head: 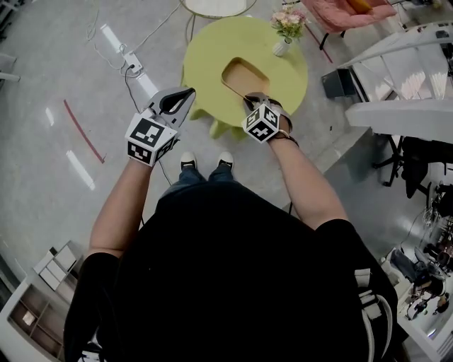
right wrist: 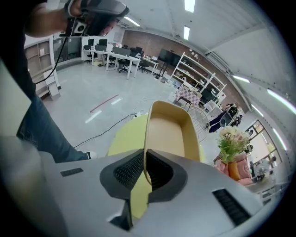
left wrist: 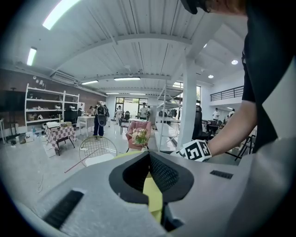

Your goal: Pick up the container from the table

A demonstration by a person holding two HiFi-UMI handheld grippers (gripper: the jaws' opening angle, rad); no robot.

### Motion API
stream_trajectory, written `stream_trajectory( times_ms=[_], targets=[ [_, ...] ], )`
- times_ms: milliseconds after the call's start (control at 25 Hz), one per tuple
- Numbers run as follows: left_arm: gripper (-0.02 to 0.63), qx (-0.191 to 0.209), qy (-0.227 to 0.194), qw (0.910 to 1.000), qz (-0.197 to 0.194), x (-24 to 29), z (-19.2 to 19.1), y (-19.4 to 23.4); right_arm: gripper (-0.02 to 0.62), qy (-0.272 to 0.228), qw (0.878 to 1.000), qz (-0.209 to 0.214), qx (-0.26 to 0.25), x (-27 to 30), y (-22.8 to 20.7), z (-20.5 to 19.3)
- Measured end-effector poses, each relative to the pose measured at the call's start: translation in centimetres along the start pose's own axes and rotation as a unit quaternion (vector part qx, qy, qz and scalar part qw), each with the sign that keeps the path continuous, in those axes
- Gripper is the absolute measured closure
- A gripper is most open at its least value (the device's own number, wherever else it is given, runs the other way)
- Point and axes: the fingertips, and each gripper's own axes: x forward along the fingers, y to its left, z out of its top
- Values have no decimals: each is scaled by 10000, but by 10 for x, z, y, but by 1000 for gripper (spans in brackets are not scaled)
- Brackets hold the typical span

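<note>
The container [head: 244, 76] is a tan, shallow oblong tray, lifted a little over the round yellow-green table [head: 212, 49]. My right gripper [head: 249, 100] is shut on its near rim. In the right gripper view the thin rim [right wrist: 144, 162] is pinched between the two dark pads, and the container [right wrist: 169, 132] stretches away from them with nothing inside. My left gripper [head: 187, 94] hangs to the left of the table, off its edge, with its jaw tips together and nothing between them. In the left gripper view the tips [left wrist: 149, 156] meet over the yellow table.
A small white vase of flowers [head: 287, 28] stands at the table's far right edge. Beyond it are a round wire side table [head: 216, 7] and a pink chair [head: 347, 10]. Cables and a power strip [head: 131, 67] lie on the floor at left. White desks [head: 410, 78] stand at right.
</note>
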Motion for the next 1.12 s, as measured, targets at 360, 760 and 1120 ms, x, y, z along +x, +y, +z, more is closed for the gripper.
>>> stream_trajectory(
  times_ms=[360,760,1120],
  targets=[
    [591,212,-131,9997,53,-21,22,-10,569,-298,9991,-306,54,-59,-13,26],
    [591,310,-288,9991,-10,-27,43,-19,569,-811,9913,-953,403,-145,-43,62],
    [591,378,-394,9985,-74,-26,54,-22,569,-1258,9810,-1375,533,-199,-59,92]
  ],
)
